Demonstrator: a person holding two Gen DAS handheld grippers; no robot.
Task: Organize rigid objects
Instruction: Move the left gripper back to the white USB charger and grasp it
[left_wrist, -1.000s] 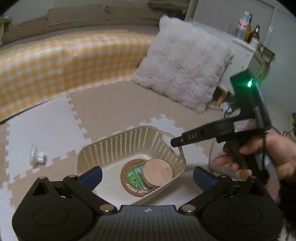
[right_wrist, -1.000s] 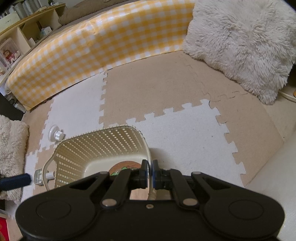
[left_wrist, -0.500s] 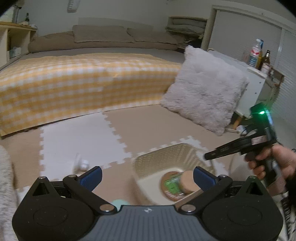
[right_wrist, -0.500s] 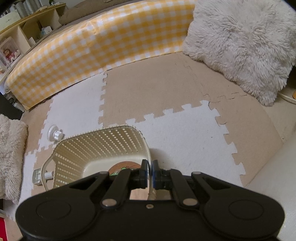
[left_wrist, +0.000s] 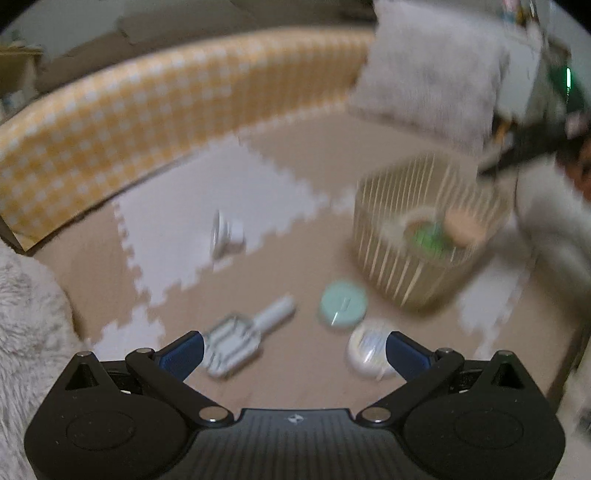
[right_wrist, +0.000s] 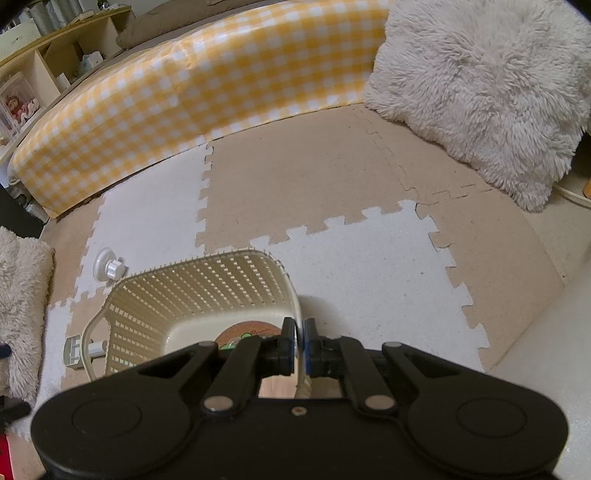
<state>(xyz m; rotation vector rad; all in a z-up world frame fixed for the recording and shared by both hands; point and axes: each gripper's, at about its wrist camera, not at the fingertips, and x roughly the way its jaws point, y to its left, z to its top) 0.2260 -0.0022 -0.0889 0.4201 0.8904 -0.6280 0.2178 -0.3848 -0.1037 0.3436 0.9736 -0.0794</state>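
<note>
A cream slotted basket (right_wrist: 192, 291) stands on the foam floor mat, and my right gripper (right_wrist: 300, 345) is shut on its near rim. Inside lie a round cork coaster (right_wrist: 243, 334) and a wooden disc (left_wrist: 463, 227). In the blurred left wrist view my left gripper (left_wrist: 293, 350) hangs open over loose items on the mat: a white brush-like tool (left_wrist: 243, 332), a mint round lid (left_wrist: 343, 303) and a white round case (left_wrist: 369, 349) by its right finger. A white knob (left_wrist: 225, 234) sits farther off. The basket (left_wrist: 424, 236) is at the right there.
A yellow checked mattress edge (right_wrist: 184, 96) runs along the back, with a shaggy white cushion (right_wrist: 480, 85) at the right and another furry cushion (left_wrist: 26, 314) at the left. A hand (left_wrist: 580, 173) with the other gripper shows at the right edge. Shelves (right_wrist: 44, 74) stand far left.
My left gripper has swung left and dipped down, so the basket slid to the right of its view and loose items on the mat came in. The right gripper kept still on the rim.
</note>
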